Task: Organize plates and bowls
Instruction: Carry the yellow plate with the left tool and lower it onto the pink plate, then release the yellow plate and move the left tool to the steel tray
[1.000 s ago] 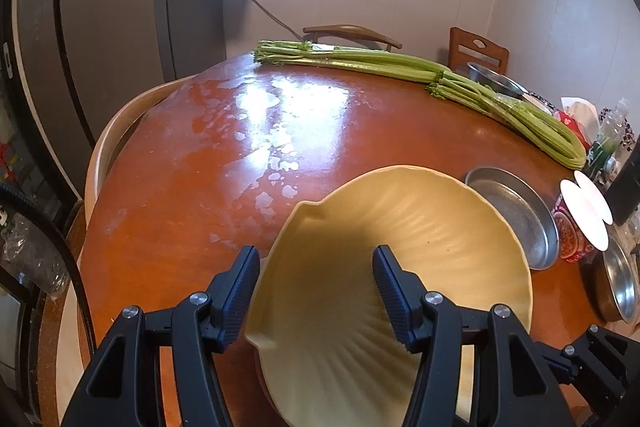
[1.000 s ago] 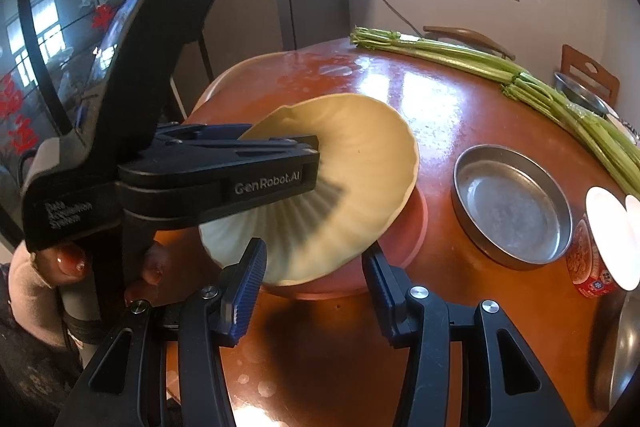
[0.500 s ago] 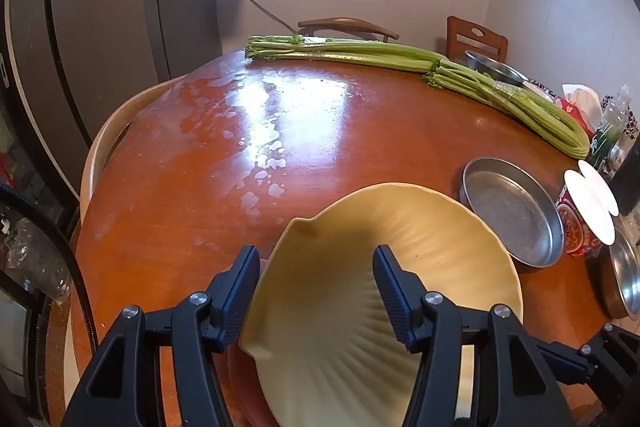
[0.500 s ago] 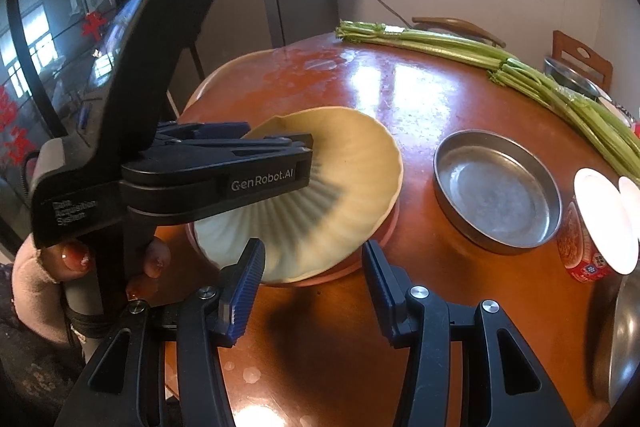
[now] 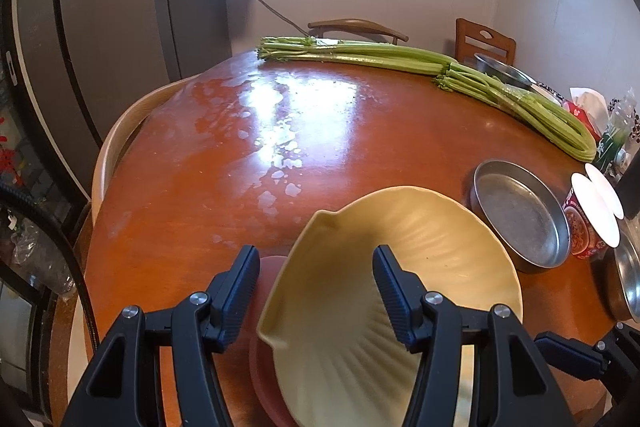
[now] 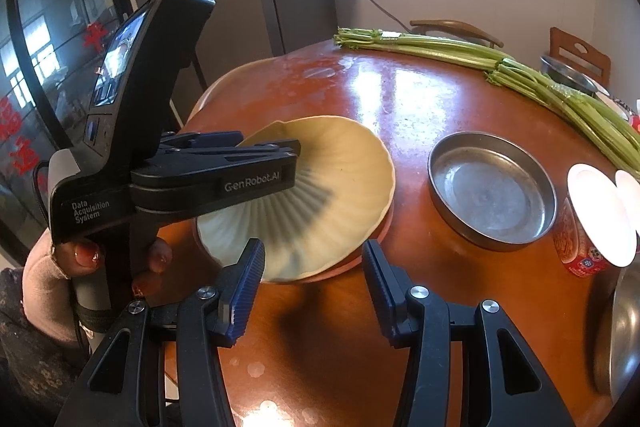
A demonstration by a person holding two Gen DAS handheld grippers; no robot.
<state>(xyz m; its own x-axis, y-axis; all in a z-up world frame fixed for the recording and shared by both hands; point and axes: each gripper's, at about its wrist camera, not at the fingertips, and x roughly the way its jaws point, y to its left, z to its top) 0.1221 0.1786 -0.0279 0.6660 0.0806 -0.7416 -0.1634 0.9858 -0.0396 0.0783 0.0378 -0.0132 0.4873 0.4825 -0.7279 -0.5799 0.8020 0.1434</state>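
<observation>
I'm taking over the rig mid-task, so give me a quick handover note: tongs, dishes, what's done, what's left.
Left tongs: astride the near rim of the yellow plate; I can't tell whether they grip it.
Right tongs: open, empty, hovering over the table by that plate.
Done: yellow plate lies on the pink plate.
Left: free the left tongs; then probably gather the steel pan and the steel bowl at the right edge.
</observation>
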